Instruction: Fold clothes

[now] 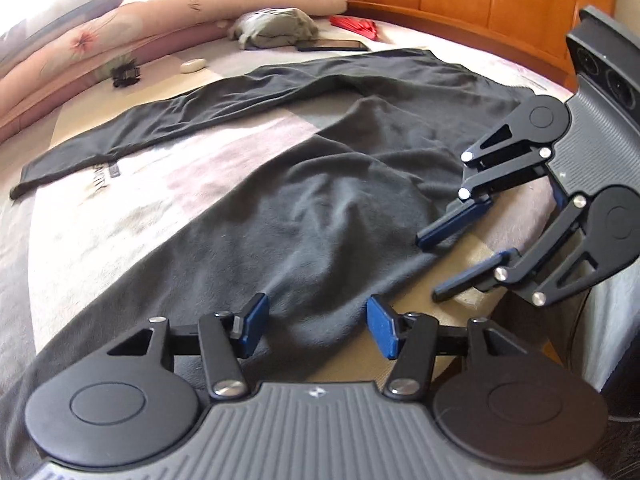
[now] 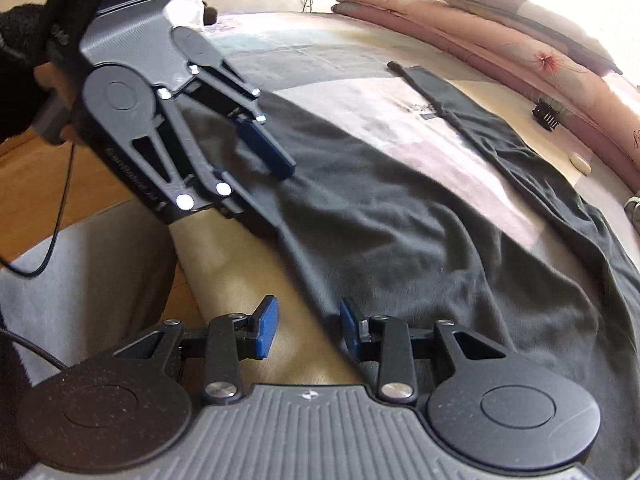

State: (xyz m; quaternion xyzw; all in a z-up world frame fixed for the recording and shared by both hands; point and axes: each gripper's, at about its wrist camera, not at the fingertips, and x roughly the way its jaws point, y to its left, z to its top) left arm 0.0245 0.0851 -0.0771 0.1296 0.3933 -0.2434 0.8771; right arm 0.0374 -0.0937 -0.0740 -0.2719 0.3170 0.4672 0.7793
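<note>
garment: dark grey trousers (image 1: pixel 328 184) are lying spread across the bed (image 1: pixel 132 216), waist edge nearest both claws | left gripper (image 1: pixel 316 326): hovering agape over the hem, gripping nothing | right gripper (image 2: pixel 308 328): jaws parted at the cloth's edge, holding nothing

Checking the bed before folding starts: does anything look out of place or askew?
Yes. The dark garment lies rumpled, one long part splayed away from its body. Loose clutter sits beyond it: a phone, a hair clip and a crumpled grey-green cloth.
</note>
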